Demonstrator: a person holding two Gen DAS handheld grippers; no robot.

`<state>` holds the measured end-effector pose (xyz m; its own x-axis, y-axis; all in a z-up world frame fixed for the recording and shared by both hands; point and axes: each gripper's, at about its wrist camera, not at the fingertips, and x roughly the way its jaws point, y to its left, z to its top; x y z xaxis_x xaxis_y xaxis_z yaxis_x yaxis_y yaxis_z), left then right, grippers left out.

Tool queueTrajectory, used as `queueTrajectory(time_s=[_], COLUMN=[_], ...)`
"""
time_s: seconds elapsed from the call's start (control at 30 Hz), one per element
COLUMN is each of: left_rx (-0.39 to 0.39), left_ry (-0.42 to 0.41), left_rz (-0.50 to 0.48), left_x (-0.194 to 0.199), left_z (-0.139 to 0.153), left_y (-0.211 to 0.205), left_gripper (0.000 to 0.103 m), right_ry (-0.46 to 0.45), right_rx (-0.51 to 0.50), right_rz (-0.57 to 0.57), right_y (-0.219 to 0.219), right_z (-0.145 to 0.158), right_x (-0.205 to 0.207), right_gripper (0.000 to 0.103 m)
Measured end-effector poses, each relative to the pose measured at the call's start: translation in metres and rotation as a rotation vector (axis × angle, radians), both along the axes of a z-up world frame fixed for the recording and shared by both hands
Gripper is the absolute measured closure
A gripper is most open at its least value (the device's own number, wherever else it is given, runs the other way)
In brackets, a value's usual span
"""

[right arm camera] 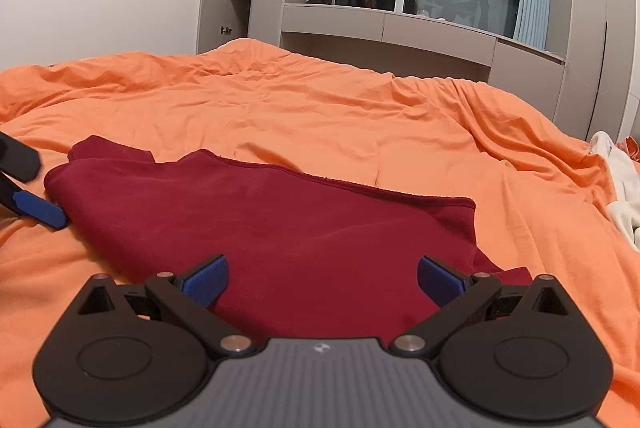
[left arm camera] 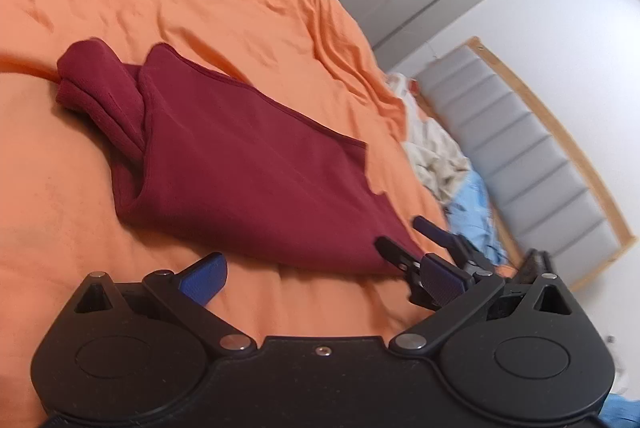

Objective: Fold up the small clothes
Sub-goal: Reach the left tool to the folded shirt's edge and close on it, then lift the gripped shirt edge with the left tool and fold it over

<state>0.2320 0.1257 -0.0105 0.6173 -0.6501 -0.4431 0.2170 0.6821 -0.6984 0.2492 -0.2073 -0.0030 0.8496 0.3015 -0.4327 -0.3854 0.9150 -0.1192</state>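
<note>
My right hand-held gripper (right arm camera: 323,278) gapes over the near edge of the dark red knit garment (right arm camera: 260,224), which runs leftward toward my open left hand-held gripper (left arm camera: 320,274).

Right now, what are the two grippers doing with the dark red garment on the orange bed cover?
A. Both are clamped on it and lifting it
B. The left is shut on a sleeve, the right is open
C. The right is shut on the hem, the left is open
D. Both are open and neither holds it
D: the left gripper and the right gripper both have their fingers spread wide, and the dark red garment lies flat on the orange bed cover, ungripped.
</note>
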Motion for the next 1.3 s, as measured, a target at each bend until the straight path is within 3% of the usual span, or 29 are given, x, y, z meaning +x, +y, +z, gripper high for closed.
queueTrajectory(time_s=[0.27,0.4,0.57,0.67,0.93,1.3], left_rx=[0.085,0.07,0.018,0.033,0.185,0.188], left_ry=[-0.03,-0.013,0.01,0.003,-0.067,-0.058], left_rz=[0.146,0.241,0.373,0.398,0.393,0.511], left_x=[0.015,0.03,0.036,0.036,0.032,0.033], left_z=[-0.003,-0.007,-0.013,-0.012,-0.012,-0.008], left_y=[-0.019,-0.019,-0.013,-0.016,-0.036,-0.033], left_gripper=[0.001,0.001,0.001,0.001,0.001,0.001], right_ry=[0.023,0.03,0.008,-0.023,-0.027,-0.023], right_rx=[0.047,0.04,-0.057,-0.104,-0.103,-0.097], right_rz=[-0.011,-0.023,-0.015,-0.021,-0.021,-0.02], right_y=[0.012,0.023,0.041,0.05,0.052,0.051], right_z=[-0.003,-0.007,-0.024,-0.03,-0.032,-0.032], right_x=[0.014,0.021,0.014,0.008,0.004,0.003], right_gripper=[0.0,0.0,0.0,0.0,0.0,0.0])
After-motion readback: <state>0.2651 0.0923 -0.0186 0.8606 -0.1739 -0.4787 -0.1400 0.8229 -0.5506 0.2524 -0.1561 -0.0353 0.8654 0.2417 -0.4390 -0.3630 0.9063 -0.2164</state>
